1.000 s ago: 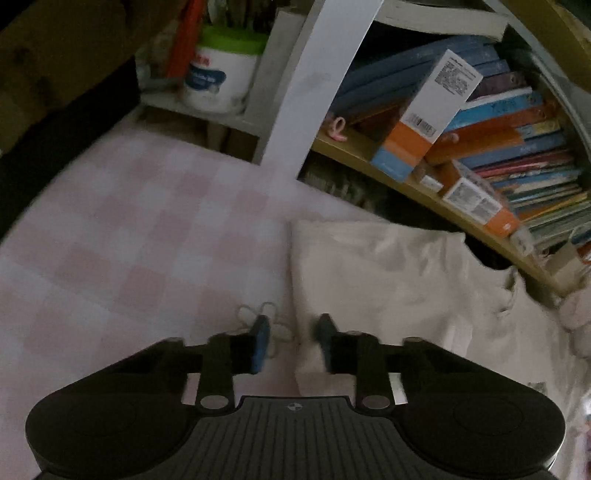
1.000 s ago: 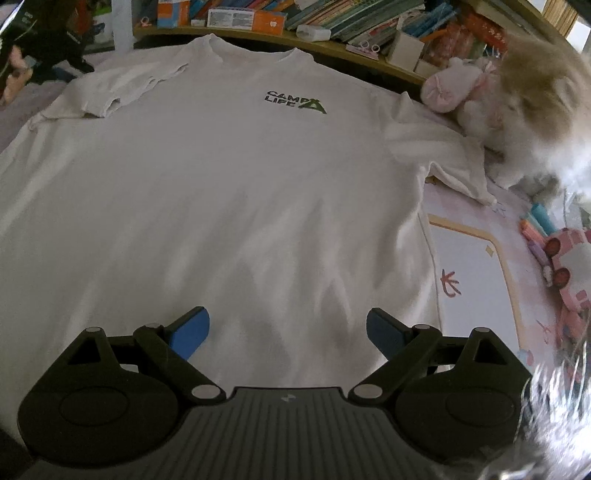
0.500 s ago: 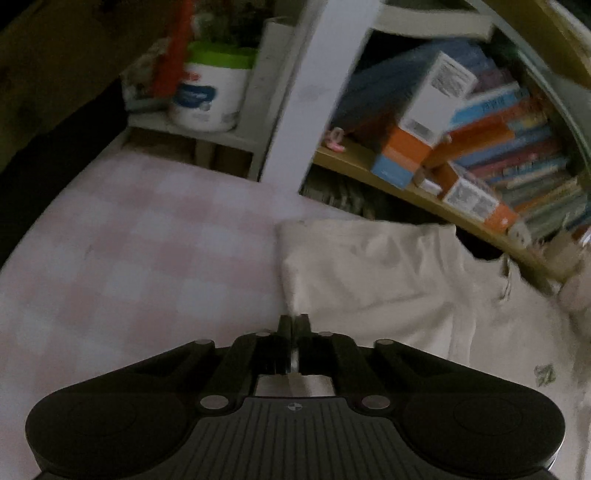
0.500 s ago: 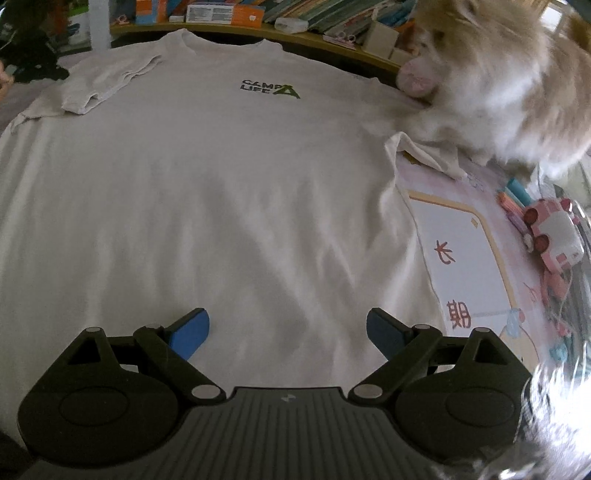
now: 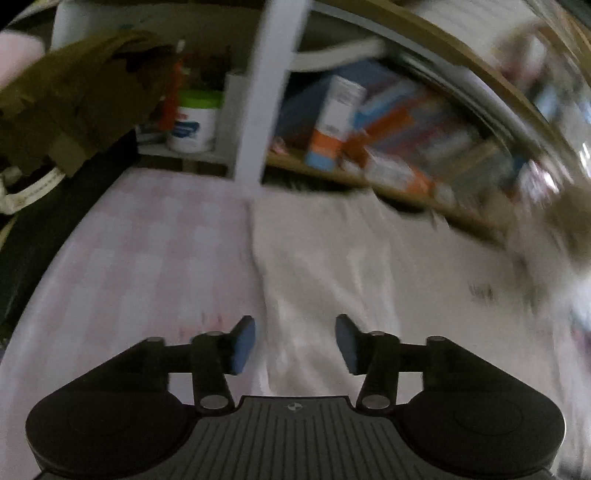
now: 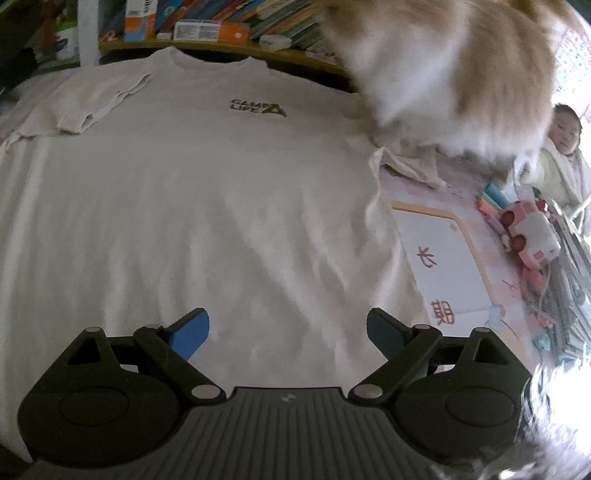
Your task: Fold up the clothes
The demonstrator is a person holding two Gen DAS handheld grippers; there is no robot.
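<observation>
A cream T-shirt [image 6: 221, 203] with a dark chest logo [image 6: 257, 107] lies flat, front up, on a pink checked mat [image 5: 147, 258]. Its left sleeve [image 6: 99, 103] is folded in over the chest. My right gripper [image 6: 288, 325] hangs open and wide over the lower part of the shirt, with nothing between its fingers. In the blurred left wrist view, my left gripper [image 5: 295, 336] hovers over the shirt's [image 5: 332, 266] left side edge. Its jaws are opening, and the cloth lies below them, not pinched.
A furry orange-and-white animal [image 6: 443, 74] stands on the shirt's right sleeve. A small person [image 6: 565, 155] and a pink toy car [image 6: 528, 232] are at the right. A low bookshelf [image 6: 221, 29] runs behind the collar. A white post [image 5: 266, 92] and tub [image 5: 192, 125] stand at the far left.
My left gripper closed on the shirt's edge half a second ago, then opened and swung back along that edge. The furry animal came in from the right onto the sleeve. The right gripper stayed open.
</observation>
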